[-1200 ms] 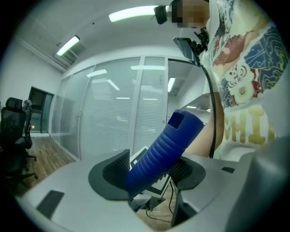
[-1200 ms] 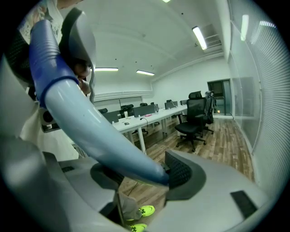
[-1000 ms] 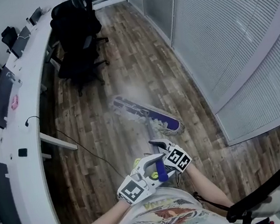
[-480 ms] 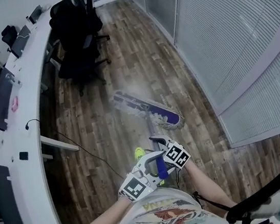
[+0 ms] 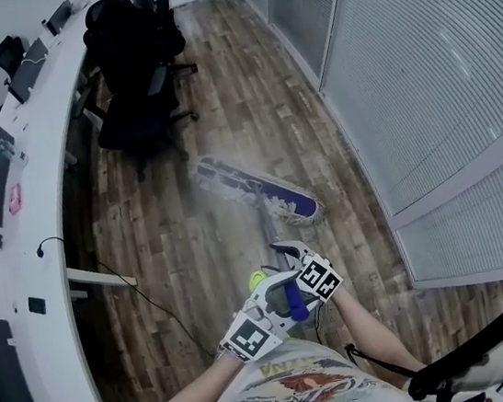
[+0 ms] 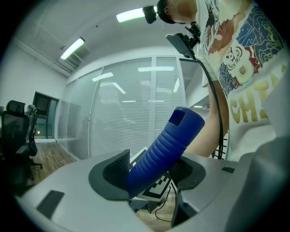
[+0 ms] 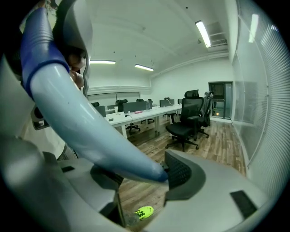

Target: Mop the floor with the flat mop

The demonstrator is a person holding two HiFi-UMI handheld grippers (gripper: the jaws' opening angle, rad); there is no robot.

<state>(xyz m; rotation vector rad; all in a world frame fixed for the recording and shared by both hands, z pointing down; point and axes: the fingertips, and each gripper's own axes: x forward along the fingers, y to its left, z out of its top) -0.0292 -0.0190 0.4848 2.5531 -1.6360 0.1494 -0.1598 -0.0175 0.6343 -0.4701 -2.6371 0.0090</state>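
Listing the contents at this moment, mid-stroke.

Flat mop (image 5: 265, 210): its mop head (image 5: 255, 190) lay flat and slantwise on the wooden floor (image 5: 173, 234), between the office chairs (image 5: 135, 63) and the person. The pole (image 5: 267, 227) ran back from it to both hands.

Left tongs (image 5: 283, 306): pinched on the blue grip (image 6: 165, 145) at the pole's top end, the ribbed sleeve wedged between both pads, close against the person's shirt.

Right tongs (image 5: 286, 256): set lower on the mop, just ahead of the left, clamped round the pale pole, which crossed the gap and bore on a ribbed pad.

Surroundings: a long white desk (image 5: 43, 206) along the left; a cable (image 5: 153, 293) trailing over the floor beside it; blinds (image 5: 436, 58) behind glass on the right; a yellow-green shoe (image 5: 257, 280) under the hands.

Change noted: against the view a second earlier, the desk and floorboards had slid toward the person while the mop head had moved farther off, nearer the chairs. Both tongs had gone forward with it, their hold unaltered.

Judgement: a push stroke in progress, with a fresh strip of boards covered. The floor toward the chairs and along the glass was presumably still to do. The chair legs and the loose cable looked the likely snags.
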